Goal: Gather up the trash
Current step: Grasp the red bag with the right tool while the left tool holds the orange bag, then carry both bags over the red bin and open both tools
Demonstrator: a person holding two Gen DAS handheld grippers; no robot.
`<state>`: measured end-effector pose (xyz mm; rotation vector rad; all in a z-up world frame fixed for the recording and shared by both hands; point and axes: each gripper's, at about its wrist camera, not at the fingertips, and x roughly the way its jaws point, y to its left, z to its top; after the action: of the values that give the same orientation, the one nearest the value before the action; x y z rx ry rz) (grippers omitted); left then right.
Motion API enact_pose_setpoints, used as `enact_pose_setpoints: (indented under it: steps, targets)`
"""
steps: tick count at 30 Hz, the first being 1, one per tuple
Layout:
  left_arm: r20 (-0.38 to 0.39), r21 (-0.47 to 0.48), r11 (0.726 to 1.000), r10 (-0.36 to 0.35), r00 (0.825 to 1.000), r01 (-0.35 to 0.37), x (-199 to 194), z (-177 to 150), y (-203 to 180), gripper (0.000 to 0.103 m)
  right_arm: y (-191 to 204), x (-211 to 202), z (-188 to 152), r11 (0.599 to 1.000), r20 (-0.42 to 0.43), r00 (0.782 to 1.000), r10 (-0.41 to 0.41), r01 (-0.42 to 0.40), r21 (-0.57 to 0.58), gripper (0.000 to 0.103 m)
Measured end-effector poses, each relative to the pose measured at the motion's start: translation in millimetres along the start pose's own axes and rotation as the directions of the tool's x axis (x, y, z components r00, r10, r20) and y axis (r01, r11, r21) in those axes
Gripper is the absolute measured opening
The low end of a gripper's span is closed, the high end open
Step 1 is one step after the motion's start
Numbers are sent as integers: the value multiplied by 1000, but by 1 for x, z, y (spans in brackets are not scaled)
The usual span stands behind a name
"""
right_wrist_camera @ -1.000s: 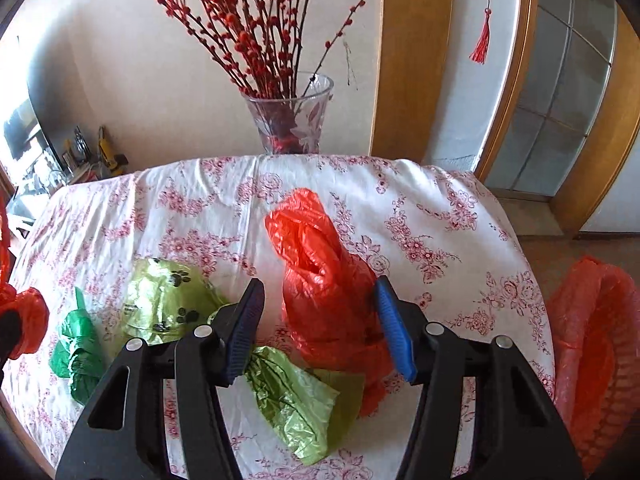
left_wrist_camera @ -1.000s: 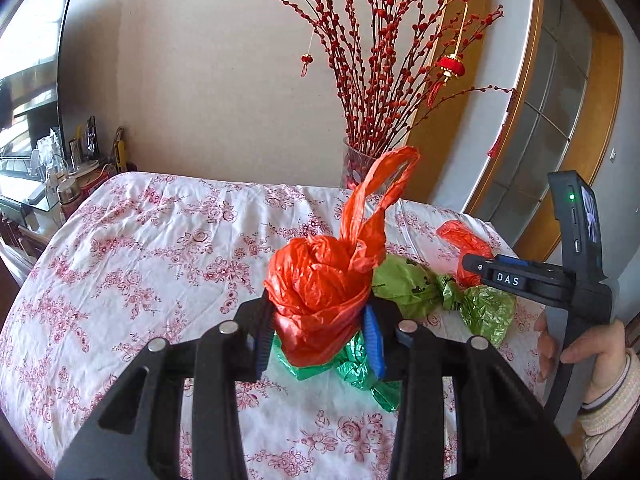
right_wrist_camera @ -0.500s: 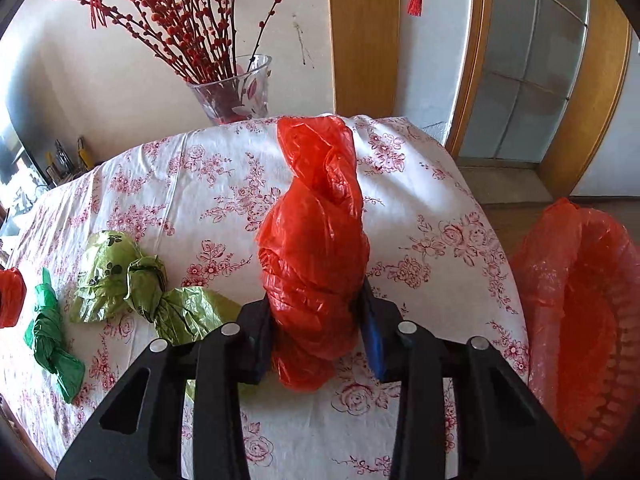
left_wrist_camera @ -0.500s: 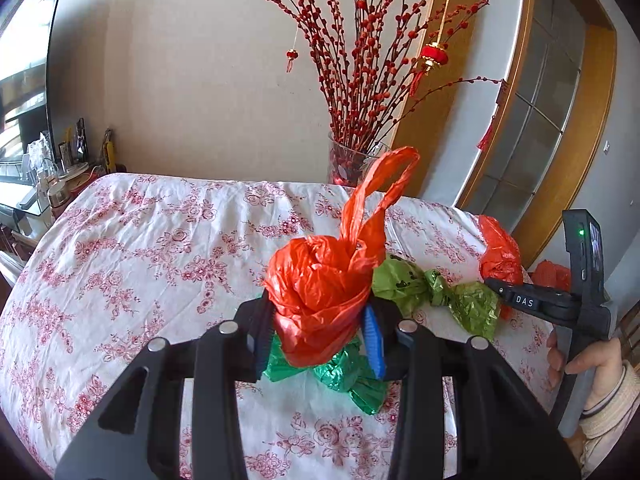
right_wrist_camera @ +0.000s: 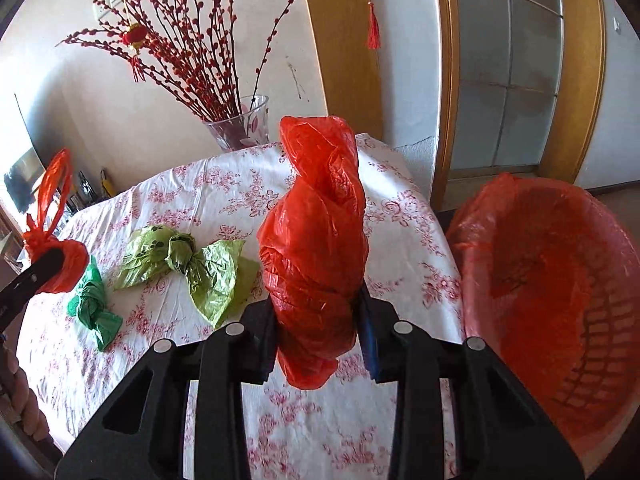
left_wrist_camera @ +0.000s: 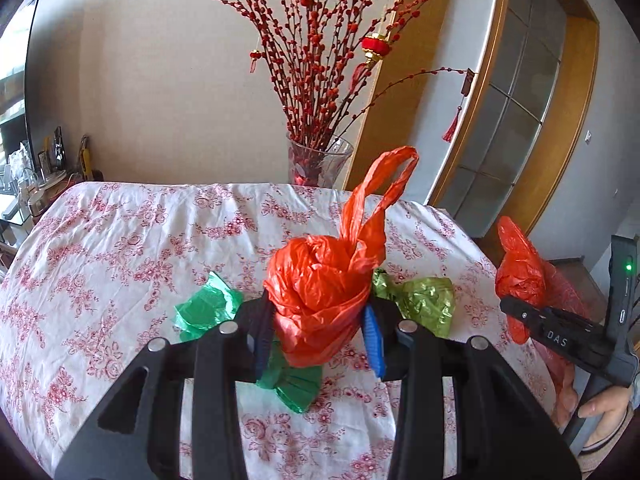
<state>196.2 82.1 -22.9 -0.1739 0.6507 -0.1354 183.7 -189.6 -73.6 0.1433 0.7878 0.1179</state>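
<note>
Both red bags have lifted off the floral tablecloth (left_wrist_camera: 120, 248) since a second ago. Left gripper (left_wrist_camera: 318, 332) clamps a knotted red bag (left_wrist_camera: 320, 288); right gripper (right_wrist_camera: 318, 332) clamps a twisted red bag (right_wrist_camera: 316, 248) beside the red-lined basket (right_wrist_camera: 560, 280). Beyond, a dark green bag (right_wrist_camera: 94, 306) and a light green bag (right_wrist_camera: 188, 264) lie on the cloth, a vase (left_wrist_camera: 318, 164) behind
</note>
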Motion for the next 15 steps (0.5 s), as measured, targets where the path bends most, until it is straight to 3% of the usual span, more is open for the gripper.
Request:
enact_pose_setpoints:
  steps: [15]
  targets:
    - [-42,73,988,-130,991,133,1,-6,-66,38,-27,-75,-33,995,148,988,-39,25,96,34]
